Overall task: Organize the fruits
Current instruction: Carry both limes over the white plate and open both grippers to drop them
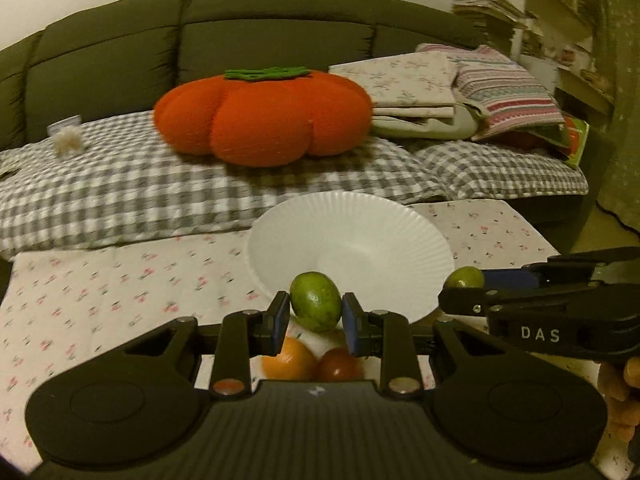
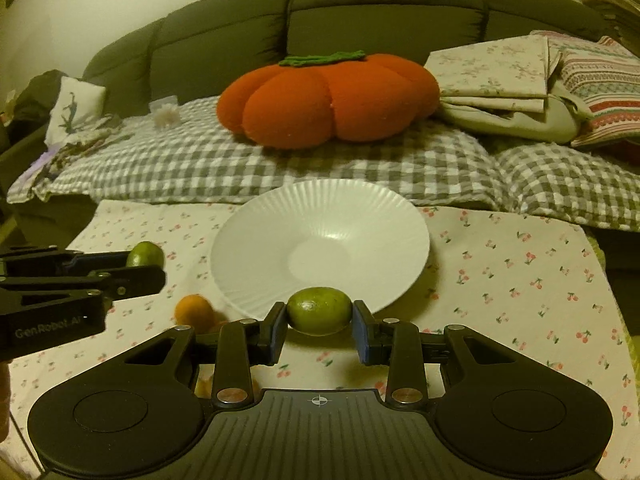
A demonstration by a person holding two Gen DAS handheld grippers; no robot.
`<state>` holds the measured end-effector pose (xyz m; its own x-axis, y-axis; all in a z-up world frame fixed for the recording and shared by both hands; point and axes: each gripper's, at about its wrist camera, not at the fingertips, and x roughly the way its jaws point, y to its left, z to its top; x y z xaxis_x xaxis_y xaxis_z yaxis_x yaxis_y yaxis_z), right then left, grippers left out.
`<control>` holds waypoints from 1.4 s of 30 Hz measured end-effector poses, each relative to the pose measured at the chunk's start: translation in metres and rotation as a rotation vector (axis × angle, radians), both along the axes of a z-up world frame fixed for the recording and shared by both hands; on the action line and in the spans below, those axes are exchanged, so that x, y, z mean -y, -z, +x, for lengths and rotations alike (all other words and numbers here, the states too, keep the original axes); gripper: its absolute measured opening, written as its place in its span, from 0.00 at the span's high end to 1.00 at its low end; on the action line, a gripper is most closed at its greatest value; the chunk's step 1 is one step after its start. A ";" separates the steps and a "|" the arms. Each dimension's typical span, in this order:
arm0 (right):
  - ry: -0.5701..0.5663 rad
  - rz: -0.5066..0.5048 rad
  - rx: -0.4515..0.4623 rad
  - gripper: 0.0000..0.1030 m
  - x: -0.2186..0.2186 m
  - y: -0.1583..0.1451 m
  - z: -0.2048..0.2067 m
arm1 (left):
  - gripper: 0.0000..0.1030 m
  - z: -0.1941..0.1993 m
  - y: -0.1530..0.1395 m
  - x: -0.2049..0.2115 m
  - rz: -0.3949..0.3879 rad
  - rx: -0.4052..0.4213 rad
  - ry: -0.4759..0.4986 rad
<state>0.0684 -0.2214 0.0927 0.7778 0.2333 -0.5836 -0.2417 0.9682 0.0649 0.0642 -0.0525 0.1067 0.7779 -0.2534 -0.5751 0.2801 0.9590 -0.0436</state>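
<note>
My left gripper (image 1: 315, 316) is shut on a green fruit (image 1: 316, 301), held just before the near rim of a white ribbed plate (image 1: 360, 224). My right gripper (image 2: 320, 322) is shut on a second green fruit (image 2: 320, 311), also at the plate's (image 2: 320, 216) near rim. Each gripper shows from the side in the other view, the right one (image 1: 466, 286) with its fruit (image 1: 465, 278) and the left one (image 2: 152, 270) with its fruit (image 2: 145, 254). An orange fruit (image 1: 290, 358) and a dark red fruit (image 1: 340, 364) lie on the cloth under my left gripper. The orange one also shows in the right wrist view (image 2: 195, 313).
A cherry-print cloth (image 2: 520, 280) covers the table. Behind it are a checked blanket (image 2: 280, 160), an orange pumpkin cushion (image 2: 328, 100), folded linens (image 2: 500, 76) and a dark sofa (image 2: 380, 12). Shelves (image 1: 568, 20) stand at the far right.
</note>
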 end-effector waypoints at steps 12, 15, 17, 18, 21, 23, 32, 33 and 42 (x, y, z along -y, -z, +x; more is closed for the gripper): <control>0.000 -0.037 -0.008 0.68 0.001 0.011 0.023 | 0.74 0.029 0.028 0.017 0.030 -0.029 0.053; -0.008 -0.053 -0.008 0.68 -0.003 0.014 0.028 | 0.74 0.034 0.032 0.018 0.031 -0.031 0.052; -0.007 -0.060 -0.010 0.68 -0.005 0.016 0.031 | 0.74 0.037 0.034 0.019 0.034 -0.035 0.053; -0.007 -0.061 -0.011 0.68 -0.005 0.017 0.032 | 0.74 0.037 0.036 0.019 0.039 -0.035 0.054; -0.001 -0.065 -0.013 0.68 -0.005 0.020 0.036 | 0.74 0.039 0.039 0.020 0.049 -0.025 0.055; 0.001 -0.066 -0.013 0.68 -0.005 0.021 0.038 | 0.74 0.039 0.040 0.022 0.056 -0.019 0.059; 0.025 -0.059 -0.006 0.66 -0.002 0.022 0.040 | 0.42 0.035 0.034 0.017 0.055 0.005 0.033; 0.032 -0.053 -0.007 0.65 0.000 0.021 0.040 | 0.42 0.035 0.033 0.016 0.047 0.002 0.031; 0.047 0.004 0.008 0.61 0.003 0.004 0.031 | 0.42 0.028 0.018 0.007 0.021 -0.010 -0.011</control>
<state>0.0996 -0.2249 0.0884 0.7924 0.1984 -0.5768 -0.1963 0.9783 0.0668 0.0919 -0.0591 0.0886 0.7746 -0.2332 -0.5879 0.2696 0.9626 -0.0265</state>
